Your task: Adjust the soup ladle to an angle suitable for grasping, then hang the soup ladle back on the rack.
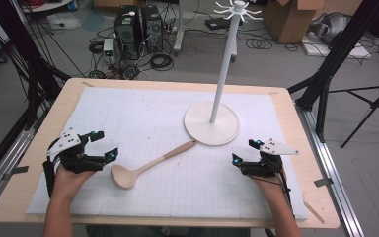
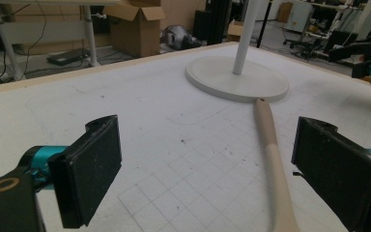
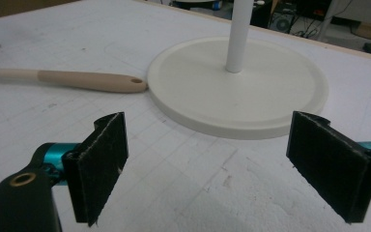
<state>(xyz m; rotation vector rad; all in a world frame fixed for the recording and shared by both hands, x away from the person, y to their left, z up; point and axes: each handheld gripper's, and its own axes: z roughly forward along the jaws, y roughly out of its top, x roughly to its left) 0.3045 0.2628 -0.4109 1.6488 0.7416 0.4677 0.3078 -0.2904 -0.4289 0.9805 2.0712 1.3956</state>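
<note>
Left gripper [image 1: 102, 145] sits near the left edge of the tabletop [image 1: 296, 163], low over the white mat [image 1: 143, 108]. Jaws spread wide, nothing between the pads; in the left gripper view [image 2: 205, 166] the mat shows through the gap, with the ladle handle running up along the inner side of the right-hand jaw, not touched.

Ladle [image 1: 150, 165] lies flat on the mat, near the front edge and left of centre. Bowl [image 1: 123, 177] toward the front, just beside the left gripper's tips, apart from them. Handle slants back and to the right; its end [image 3: 135, 83], which has a small hole, lies just at the rim of the stand base, contact cannot be told.

Stand [image 1: 223, 74]: round white base [image 1: 212, 129] on the mat right of centre, white pole upright from it, hooks at the top.

Right gripper [image 1: 244, 152] near the right edge of the tabletop, just in front of the base. Jaws wide apart, holding nothing; the right gripper view [image 3: 206, 166] looks between them at bare mat and the base rim.
</note>
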